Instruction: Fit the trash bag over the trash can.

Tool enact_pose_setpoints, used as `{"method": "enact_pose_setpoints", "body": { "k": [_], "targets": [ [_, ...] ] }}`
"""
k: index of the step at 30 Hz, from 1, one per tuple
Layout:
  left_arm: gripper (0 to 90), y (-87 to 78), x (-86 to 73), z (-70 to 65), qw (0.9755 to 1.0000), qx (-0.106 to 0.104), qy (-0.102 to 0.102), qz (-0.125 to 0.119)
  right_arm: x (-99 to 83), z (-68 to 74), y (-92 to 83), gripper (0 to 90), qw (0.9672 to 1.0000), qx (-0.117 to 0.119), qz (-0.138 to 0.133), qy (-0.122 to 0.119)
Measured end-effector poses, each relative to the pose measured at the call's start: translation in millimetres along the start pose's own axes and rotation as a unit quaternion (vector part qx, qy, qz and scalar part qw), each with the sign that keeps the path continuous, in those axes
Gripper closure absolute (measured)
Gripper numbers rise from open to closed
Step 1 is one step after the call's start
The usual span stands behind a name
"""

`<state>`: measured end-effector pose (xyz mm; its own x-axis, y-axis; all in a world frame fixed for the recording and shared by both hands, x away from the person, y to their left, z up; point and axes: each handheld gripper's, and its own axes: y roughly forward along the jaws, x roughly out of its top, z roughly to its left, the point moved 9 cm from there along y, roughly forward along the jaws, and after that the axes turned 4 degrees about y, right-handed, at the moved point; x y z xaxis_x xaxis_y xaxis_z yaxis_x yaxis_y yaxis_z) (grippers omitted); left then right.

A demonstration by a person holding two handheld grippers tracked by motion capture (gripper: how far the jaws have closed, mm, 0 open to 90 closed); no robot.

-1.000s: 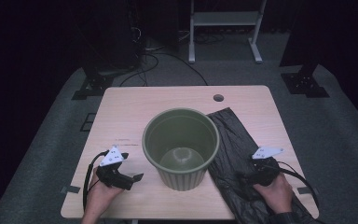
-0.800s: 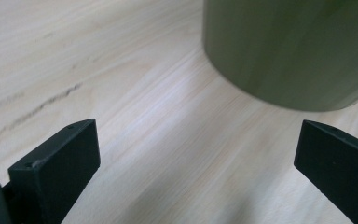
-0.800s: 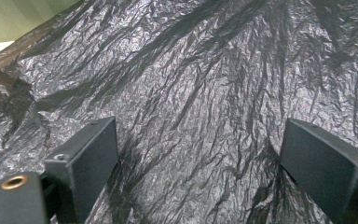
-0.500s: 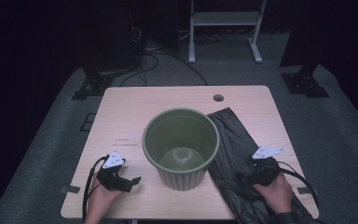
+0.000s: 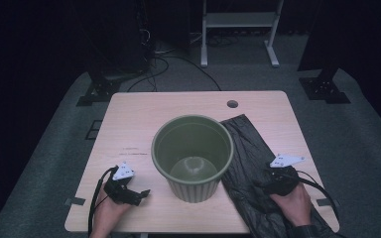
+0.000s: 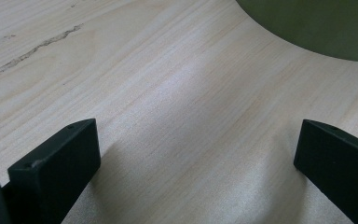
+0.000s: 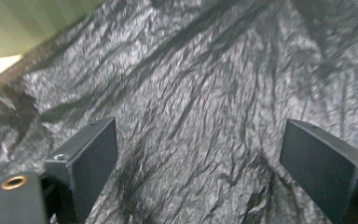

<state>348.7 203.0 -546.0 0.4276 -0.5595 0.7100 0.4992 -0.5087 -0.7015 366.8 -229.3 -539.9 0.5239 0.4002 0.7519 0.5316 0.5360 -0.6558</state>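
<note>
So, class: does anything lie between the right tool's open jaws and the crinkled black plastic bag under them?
Nothing visible. The right tool hangs with jaws wide apart directly over the crinkled black plastic bag; the round green plastic bin stands off to its side.

- No text, label, brand, number or sign can be read in any of the views.
- A faint dark line of marks is seen on the tabletop to the left of the green bucket in the high view; it is too small and blurred for letters to be made out, and whether it is writing cannot be told.
- No print is shown on the wall of the green bucket or on the black plastic bag.
- No lettering is shown on the black fingers in the left gripper view.
</note>
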Motion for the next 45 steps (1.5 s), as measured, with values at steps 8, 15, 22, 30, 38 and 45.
{"method": "enact_pose_setpoints", "body": {
  "k": [8,15,22,30,38,45],
  "targets": [
    [0.0,0.0,0.0,0.1,1.0000,0.000,0.000,0.000,11.0,-20.7,-10.1,9.7,0.9988,-0.046,-0.003,0.019],
    [0.0,0.0,0.0,0.1,1.0000,0.000,0.000,0.000,7.0,-45.2,-6.6,9.7,0.9964,-0.072,0.018,0.041],
    [0.0,0.0,0.0,0.0,1.0000,0.000,0.000,0.000,1.5,-54.3,1.1,18.9,0.9944,-0.071,0.042,0.066],
    [0.0,0.0,0.0,-0.1,1.0000,0.000,0.000,0.000,1.9,-49.9,-2.1,44.3,0.9947,-0.072,0.035,0.065],
    [0.0,0.0,0.0,-0.1,1.0000,0.000,0.000,0.000,3.1,-39.5,-1.4,83.4,0.9958,-0.060,0.020,0.067],
    [0.0,0.0,0.0,0.0,1.0000,0.000,0.000,0.000,3.9,-35.2,0.0,89.4,0.9960,-0.051,0.022,0.070]
  ]
}}
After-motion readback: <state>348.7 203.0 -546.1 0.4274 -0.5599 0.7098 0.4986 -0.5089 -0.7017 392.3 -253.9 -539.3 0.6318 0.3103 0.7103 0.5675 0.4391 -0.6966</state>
